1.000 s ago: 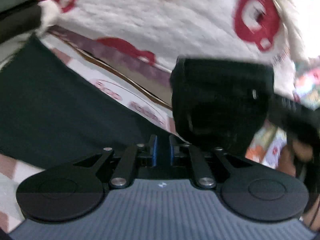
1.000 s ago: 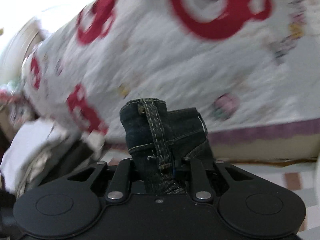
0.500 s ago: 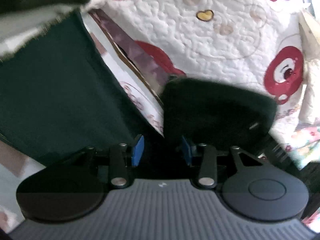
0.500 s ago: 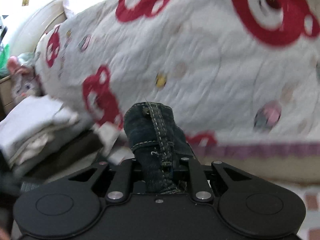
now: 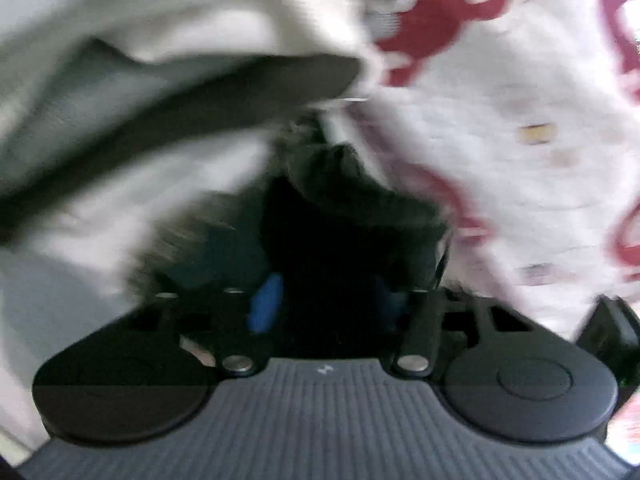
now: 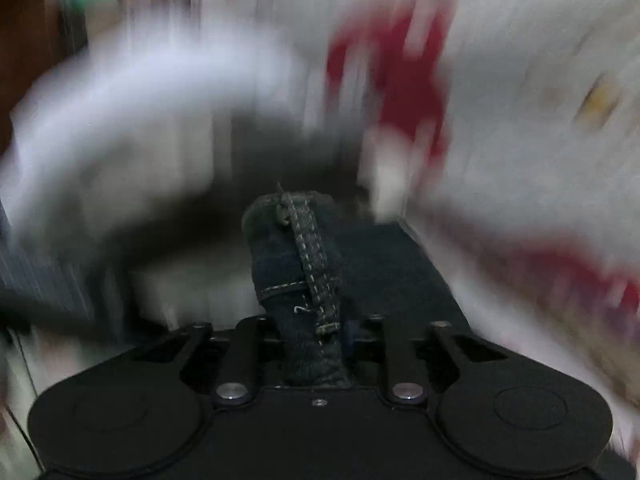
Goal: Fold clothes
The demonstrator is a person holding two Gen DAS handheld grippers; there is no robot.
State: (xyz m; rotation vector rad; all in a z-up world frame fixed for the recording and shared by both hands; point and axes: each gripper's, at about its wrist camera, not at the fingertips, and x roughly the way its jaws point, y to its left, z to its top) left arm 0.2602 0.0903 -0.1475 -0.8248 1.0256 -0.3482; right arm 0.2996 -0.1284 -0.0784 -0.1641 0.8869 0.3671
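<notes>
Clamping the jeans' stitched seam (image 6: 312, 276), the right gripper (image 6: 316, 332) controls the fold; left gripper (image 5: 332, 300) gapes around dark cloth (image 5: 352, 208).

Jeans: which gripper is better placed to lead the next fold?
Probably the right gripper: it is shut on the jeans at a stitched seam. The left gripper is open, dark fabric blurred between its fingers.

a: both views are smearing badly. in the left one the quilt (image 5: 500, 168) is streaking into soft red and white, and the dark cloth (image 5: 352, 216) ahead is sinking into near black shadow.

b: the right one is blurring worse, in vertical streaks. only the denim seam (image 6: 308, 264) is staying sharp. brightness is blowing out toward the upper right, and the fisheye is bending everything at the edges.
</notes>
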